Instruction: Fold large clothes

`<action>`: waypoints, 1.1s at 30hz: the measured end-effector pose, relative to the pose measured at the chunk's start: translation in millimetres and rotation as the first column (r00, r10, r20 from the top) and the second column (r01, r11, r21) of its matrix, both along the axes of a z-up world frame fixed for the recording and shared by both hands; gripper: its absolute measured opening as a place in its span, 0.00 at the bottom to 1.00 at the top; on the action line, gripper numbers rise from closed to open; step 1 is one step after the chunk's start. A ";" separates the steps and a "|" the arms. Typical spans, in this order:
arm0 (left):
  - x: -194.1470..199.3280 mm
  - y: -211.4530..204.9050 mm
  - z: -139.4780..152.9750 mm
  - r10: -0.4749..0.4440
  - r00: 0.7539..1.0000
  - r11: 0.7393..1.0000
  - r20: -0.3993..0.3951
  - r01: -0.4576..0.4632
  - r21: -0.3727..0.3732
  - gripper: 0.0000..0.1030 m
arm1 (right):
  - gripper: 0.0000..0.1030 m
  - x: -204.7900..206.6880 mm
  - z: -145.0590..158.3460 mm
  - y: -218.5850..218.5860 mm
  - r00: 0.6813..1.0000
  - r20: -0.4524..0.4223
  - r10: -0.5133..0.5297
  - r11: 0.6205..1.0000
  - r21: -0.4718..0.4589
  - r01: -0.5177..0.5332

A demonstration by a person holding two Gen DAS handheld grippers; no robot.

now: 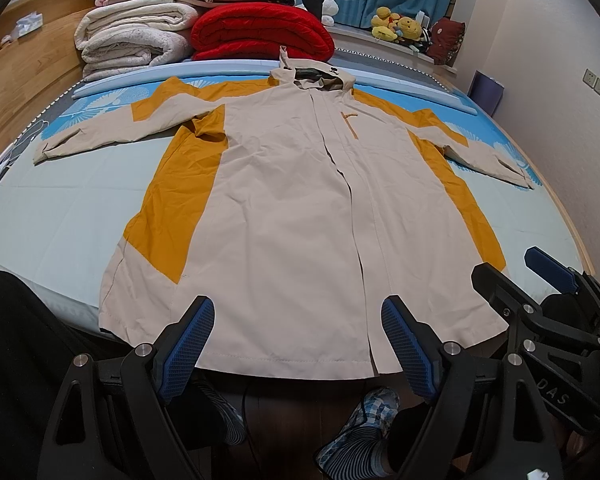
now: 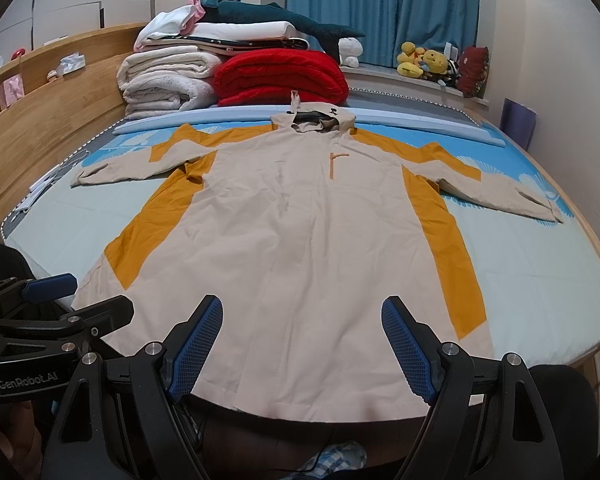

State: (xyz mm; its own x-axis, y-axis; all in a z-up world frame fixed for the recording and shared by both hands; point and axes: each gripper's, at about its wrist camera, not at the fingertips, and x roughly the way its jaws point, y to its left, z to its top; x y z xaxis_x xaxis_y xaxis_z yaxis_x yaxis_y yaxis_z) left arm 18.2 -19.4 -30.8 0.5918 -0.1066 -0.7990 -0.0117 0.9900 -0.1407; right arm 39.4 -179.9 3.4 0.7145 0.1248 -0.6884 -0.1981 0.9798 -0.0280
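- Left gripper (image 1: 298, 344) and right gripper (image 2: 302, 346) were both spread wide and empty, poised above the hem at the bed's near edge.
- Jacket (image 1: 300, 208), beige with mustard panels, lay flat and face up on the bed (image 1: 60, 216), sleeves out, hood toward the far side.
- No fold made yet; judged at the start, everything left.
- Folded blankets (image 1: 140, 36), a red quilt (image 1: 260, 32), blue curtains (image 2: 380, 8) beyond.
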 end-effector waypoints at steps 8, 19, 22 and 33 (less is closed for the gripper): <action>-4.7 -8.1 29.5 -0.014 0.999 1.000 0.048 0.015 -0.019 0.68 | 0.79 -1.8 7.1 -5.5 1.000 0.014 -0.027 0.999 0.019 0.027; 19.3 16.2 75.2 -0.009 0.988 0.999 0.155 0.014 -0.032 0.13 | 0.35 4.1 74.7 -31.7 0.983 0.148 -0.106 0.993 0.071 0.096; 40.1 35.3 90.6 0.022 0.981 0.999 0.194 -0.014 -0.042 0.13 | 0.31 21.5 96.6 -34.8 0.974 0.189 -0.125 0.991 0.079 0.112; 183.3 101.5 111.5 0.135 0.957 0.991 0.255 -0.132 -0.029 0.13 | 0.54 145.9 118.6 -21.5 0.985 0.129 -0.113 0.989 0.106 0.099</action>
